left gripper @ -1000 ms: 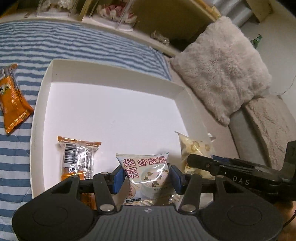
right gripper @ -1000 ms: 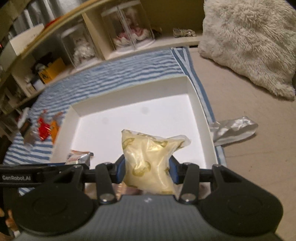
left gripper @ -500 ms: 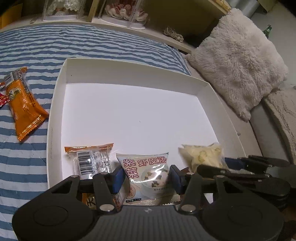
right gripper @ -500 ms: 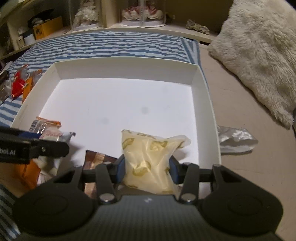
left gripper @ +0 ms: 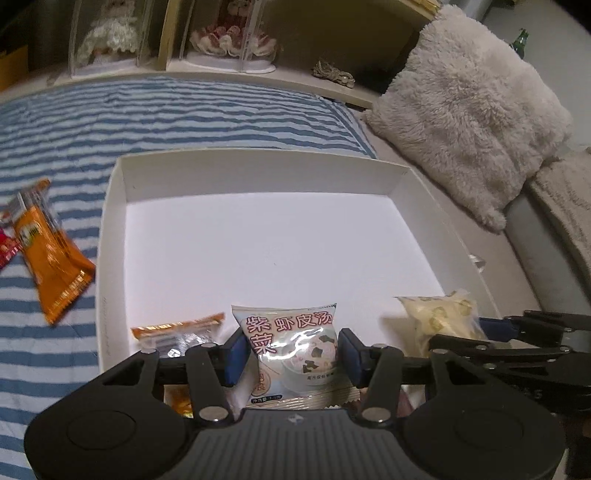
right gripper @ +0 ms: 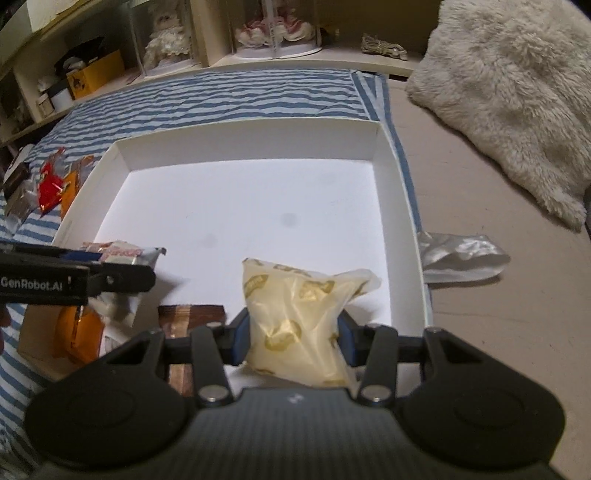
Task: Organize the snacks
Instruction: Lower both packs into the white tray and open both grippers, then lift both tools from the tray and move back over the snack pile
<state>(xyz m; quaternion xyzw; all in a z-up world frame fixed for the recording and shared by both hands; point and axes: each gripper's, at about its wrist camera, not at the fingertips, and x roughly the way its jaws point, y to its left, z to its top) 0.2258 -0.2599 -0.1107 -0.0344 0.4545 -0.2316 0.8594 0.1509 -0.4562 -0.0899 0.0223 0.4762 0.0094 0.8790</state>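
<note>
My left gripper [left gripper: 291,352] is shut on a pale soup packet [left gripper: 293,350] with pink lettering, held over the near part of the white box [left gripper: 258,166]. My right gripper [right gripper: 293,336] is shut on a yellow translucent snack bag [right gripper: 299,314], also over the box's near edge [right gripper: 402,221]; the bag also shows in the left wrist view [left gripper: 439,321]. An orange-edged packet [left gripper: 177,332] and a brown packet [right gripper: 184,317] lie in the box by the near wall. An orange packet [left gripper: 48,251] lies on the striped cloth to the left.
A red packet [right gripper: 50,182] and others lie on the striped cloth [left gripper: 184,114] left of the box. A silver wrapper [right gripper: 461,254] lies right of the box. A fluffy cushion [left gripper: 469,110] sits at the right. Shelves with display cases [left gripper: 229,33] stand behind.
Both grippers moved back toward the box's near edge and leveled out, each still holding its packet. The far wall of the box now shows fully in both views.
</note>
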